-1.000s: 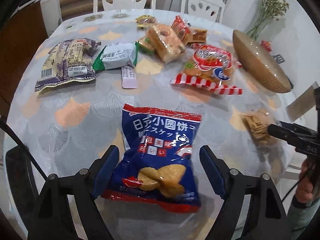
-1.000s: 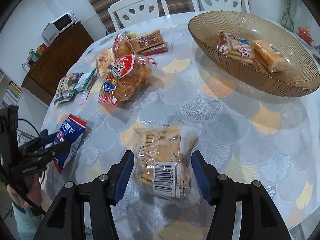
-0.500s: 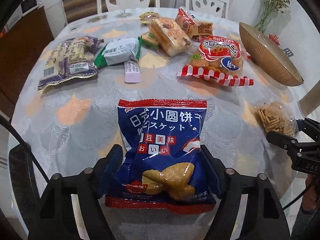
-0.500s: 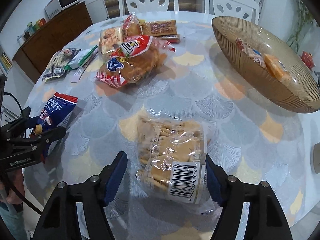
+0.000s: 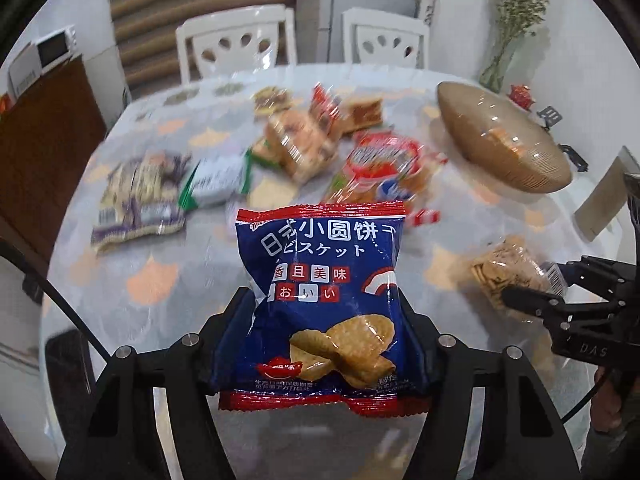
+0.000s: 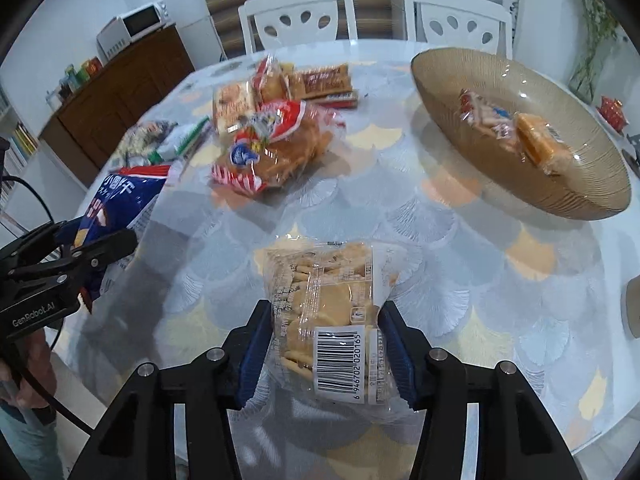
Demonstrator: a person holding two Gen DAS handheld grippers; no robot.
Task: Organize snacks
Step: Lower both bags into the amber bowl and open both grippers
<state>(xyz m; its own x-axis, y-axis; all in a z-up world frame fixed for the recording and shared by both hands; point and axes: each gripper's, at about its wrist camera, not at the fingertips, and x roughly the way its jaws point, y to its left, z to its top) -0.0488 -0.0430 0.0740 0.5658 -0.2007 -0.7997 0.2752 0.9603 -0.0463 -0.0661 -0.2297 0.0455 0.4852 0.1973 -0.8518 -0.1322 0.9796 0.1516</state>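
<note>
Our left gripper (image 5: 326,340) has its jaws closing on the blue biscuit bag (image 5: 324,300), the pads pressing its two side edges near the lower half. The bag stands upright between them, clear of the table (image 5: 132,280), its long axis running away from us, red top seal farthest and red bottom seal nearest, printed face toward the camera.

Our right gripper (image 6: 326,350) is likewise closing, its blue pads (image 6: 256,354) against the sides of the clear cracker packet (image 6: 324,300). That packet lies lengthwise away from us, barcode end nearest; whether it is off the tablecloth we cannot tell.

Beyond the packet sits a red-and-white bag of buns (image 6: 272,148), with smaller wrapped cakes (image 6: 304,84) behind it. To the right stands the ribbed amber bowl (image 6: 580,196), two wrapped snacks (image 6: 516,132) inside. Two white chairs (image 6: 300,16) stand at the far edge.
</note>
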